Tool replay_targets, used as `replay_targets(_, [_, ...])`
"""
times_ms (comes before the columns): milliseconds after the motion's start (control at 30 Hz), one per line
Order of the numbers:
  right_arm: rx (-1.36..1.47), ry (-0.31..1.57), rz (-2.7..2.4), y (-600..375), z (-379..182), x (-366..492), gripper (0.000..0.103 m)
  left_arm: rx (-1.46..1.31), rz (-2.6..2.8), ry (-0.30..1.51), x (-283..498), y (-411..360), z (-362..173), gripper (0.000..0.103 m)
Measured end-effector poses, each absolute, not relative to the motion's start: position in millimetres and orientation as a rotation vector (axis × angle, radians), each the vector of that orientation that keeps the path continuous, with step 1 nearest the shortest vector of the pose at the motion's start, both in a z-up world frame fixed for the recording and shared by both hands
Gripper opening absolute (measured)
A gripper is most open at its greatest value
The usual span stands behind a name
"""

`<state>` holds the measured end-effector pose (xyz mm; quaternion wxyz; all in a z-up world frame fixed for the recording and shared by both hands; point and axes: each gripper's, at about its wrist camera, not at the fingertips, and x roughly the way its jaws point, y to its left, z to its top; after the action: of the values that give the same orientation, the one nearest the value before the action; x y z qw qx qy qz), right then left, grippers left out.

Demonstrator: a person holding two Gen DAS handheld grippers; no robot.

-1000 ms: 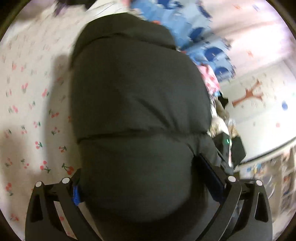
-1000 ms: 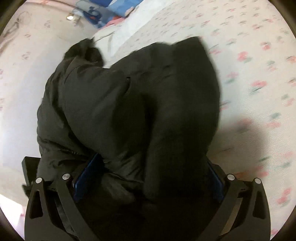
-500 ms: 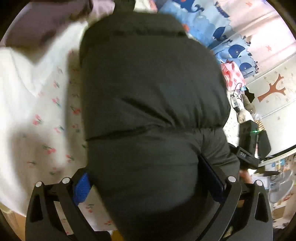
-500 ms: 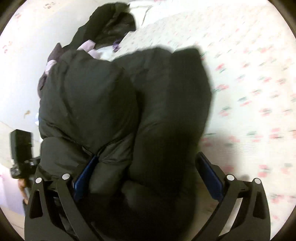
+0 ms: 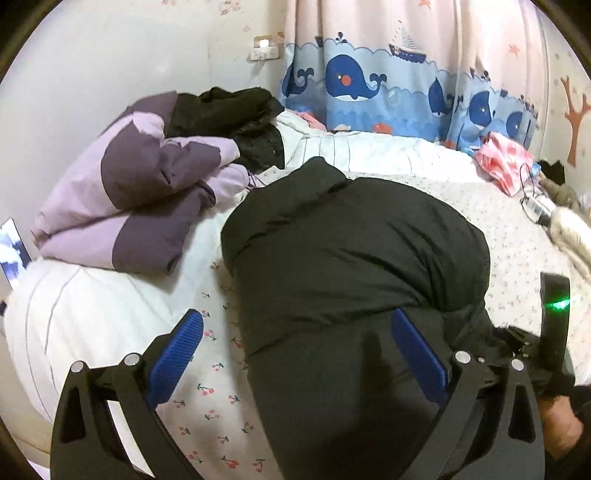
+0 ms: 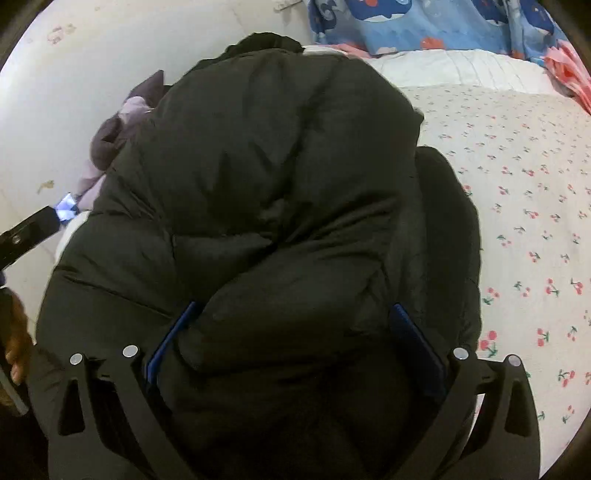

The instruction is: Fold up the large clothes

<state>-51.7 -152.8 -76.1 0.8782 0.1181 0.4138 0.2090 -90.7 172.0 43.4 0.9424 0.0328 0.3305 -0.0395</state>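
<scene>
Bedspread (image 5: 207, 387) now shows beside the black jacket (image 5: 351, 258); left gripper (image 5: 295, 350) has spread wide, right gripper (image 6: 291, 343) still pinches the bundle; release seems under way.

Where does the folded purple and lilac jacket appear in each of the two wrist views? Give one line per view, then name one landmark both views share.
Left wrist view: the purple and lilac jacket lies in plain sight at upper left, on the white bedding.
Right wrist view: only a sliver of it shows at the left, behind the black puffer jacket.
Shared landmark: the whale-print curtain along the top.
</scene>
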Motion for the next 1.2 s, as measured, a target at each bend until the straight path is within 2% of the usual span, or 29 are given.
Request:
replay_targets(167, [0.239,0.856,0.404,-155,-71,-57,0.097,0.152,-0.048,0.595,-113,160,52,0.097])
replay_targets(367, [0.193,0.595,0.354,-183,-33,-133,0.097,0.233,-0.061,0.507,-130,140,61,0.097])
replay_targets(467, [0.115,0.690,0.334,-163,-50,-128,0.097,0.250,-0.066,0.484,-133,133,63,0.097])
replay_targets(567, [0.155,0.810,0.355,-156,-69,-113,0.097,0.269,-0.067,0.471,-134,129,59,0.097])
replay_targets(667, [0.135,0.817,0.332,-159,-59,-117,0.097,0.290,-0.039,0.488,-129,129,49,0.097])
replay_targets(767, [0.132,0.730,0.337,-156,-37,-128,0.097,0.279,-0.010,0.510,-133,129,45,0.097])
replay_targets(967, [0.120,0.793,0.339,-161,-41,-142,0.097,0.178,-0.020,0.465,-176,118,62,0.097])
replay_targets(1200, [0.086,0.725,0.323,-167,-10,-172,0.097,0.122,-0.005,0.462,-217,109,73,0.097])
